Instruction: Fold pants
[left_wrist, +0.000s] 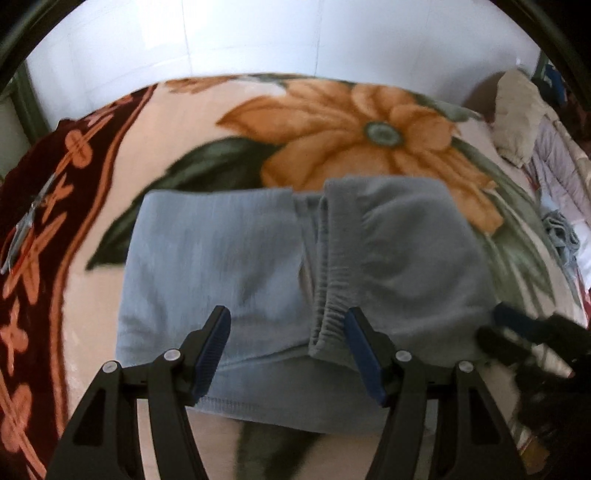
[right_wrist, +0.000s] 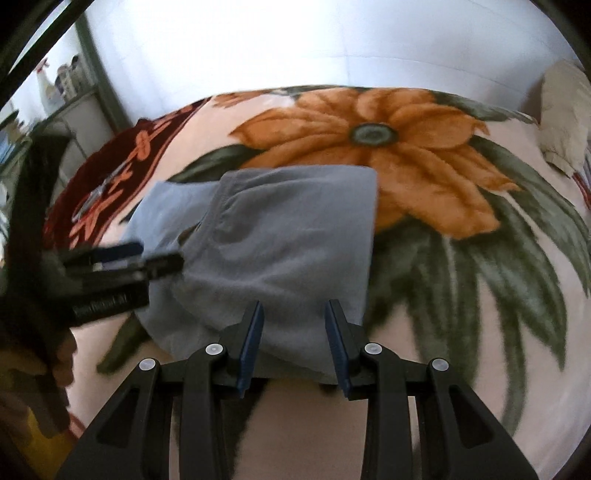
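Both grippers tilt steeply down over the folded grey-blue fleece pants on the flowered blanket: left gripper and right gripper, jaws released, grasping nothing. No writing is readable.

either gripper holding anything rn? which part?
Nothing held. Left gripper and right gripper both have open jaws over the folded grey-blue fabric pants, pads clear of the cloth.

- right gripper motion-blurred at left-wrist view's right edge, jaw state unreadable there
- shelf items too small to identify
- clothes pile cut off by frame edge
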